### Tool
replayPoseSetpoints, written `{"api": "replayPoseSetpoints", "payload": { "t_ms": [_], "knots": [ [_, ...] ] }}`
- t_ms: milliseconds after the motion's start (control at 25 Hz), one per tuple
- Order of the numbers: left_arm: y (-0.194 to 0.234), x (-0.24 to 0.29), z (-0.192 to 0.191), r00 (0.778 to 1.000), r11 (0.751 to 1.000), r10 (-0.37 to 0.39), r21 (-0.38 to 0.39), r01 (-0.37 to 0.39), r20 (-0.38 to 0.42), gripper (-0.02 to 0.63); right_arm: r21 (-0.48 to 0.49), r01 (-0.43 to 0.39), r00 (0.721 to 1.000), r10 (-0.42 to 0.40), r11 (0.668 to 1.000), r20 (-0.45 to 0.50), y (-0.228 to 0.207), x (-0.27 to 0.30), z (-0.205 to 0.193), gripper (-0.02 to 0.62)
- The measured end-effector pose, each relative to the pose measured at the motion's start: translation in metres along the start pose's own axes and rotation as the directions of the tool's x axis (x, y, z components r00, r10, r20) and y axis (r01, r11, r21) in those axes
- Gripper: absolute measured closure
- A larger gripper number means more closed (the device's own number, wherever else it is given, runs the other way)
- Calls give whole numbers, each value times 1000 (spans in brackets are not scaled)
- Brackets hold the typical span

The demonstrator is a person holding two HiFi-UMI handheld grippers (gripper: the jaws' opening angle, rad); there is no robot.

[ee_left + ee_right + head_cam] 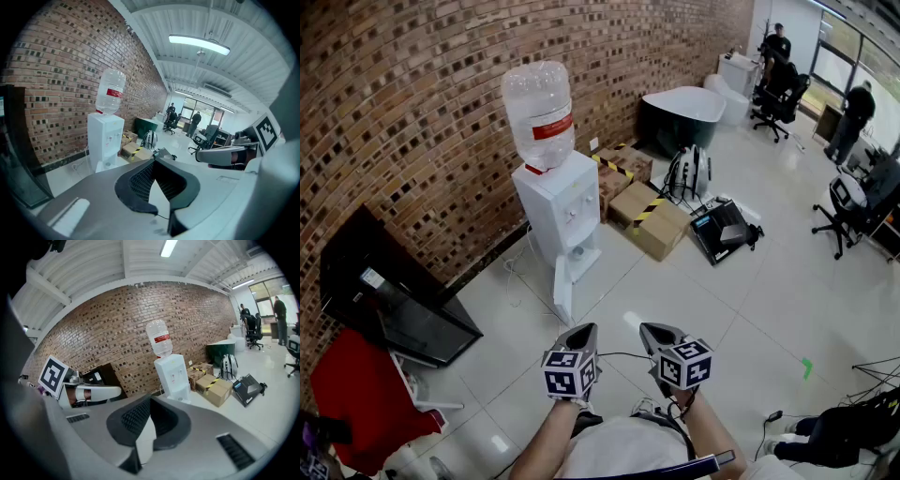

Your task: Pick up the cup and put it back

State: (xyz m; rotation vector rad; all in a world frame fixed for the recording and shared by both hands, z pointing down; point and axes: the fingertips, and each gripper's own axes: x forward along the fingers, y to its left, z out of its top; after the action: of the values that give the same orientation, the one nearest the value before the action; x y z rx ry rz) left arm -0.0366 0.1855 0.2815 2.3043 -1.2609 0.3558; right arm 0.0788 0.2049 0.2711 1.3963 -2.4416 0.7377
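Note:
I make out no cup in any view. A white water dispenser (558, 220) with an upturned clear bottle (539, 112) stands against the brick wall, also ahead in the left gripper view (105, 140) and the right gripper view (172, 376). Both grippers are held side by side at waist height, well short of the dispenser. My left gripper (581, 330) (153, 161) has its jaws together, nothing between them. My right gripper (654, 330) (149, 399) is shut and empty too. Each gripper shows in the other's view: the right gripper's body (229, 154) and the left gripper's body (89, 392).
Cardboard boxes (652, 220) with yellow-black tape lie right of the dispenser, then a backpack (687, 172) and a black case (722, 230). A dark screen (389, 295) leans on the wall at left, above a red object (356, 394). Office chairs and people are at the far right.

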Motion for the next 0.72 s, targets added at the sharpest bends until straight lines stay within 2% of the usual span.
{"api": "replayPoseSetpoints", "payload": {
  "t_ms": [720],
  "knots": [
    [-37,19,-20,999,1000,15,-17,-16,-30,601,32,-37,999,38,999,-24,-31,-20,-19,583]
  ]
}}
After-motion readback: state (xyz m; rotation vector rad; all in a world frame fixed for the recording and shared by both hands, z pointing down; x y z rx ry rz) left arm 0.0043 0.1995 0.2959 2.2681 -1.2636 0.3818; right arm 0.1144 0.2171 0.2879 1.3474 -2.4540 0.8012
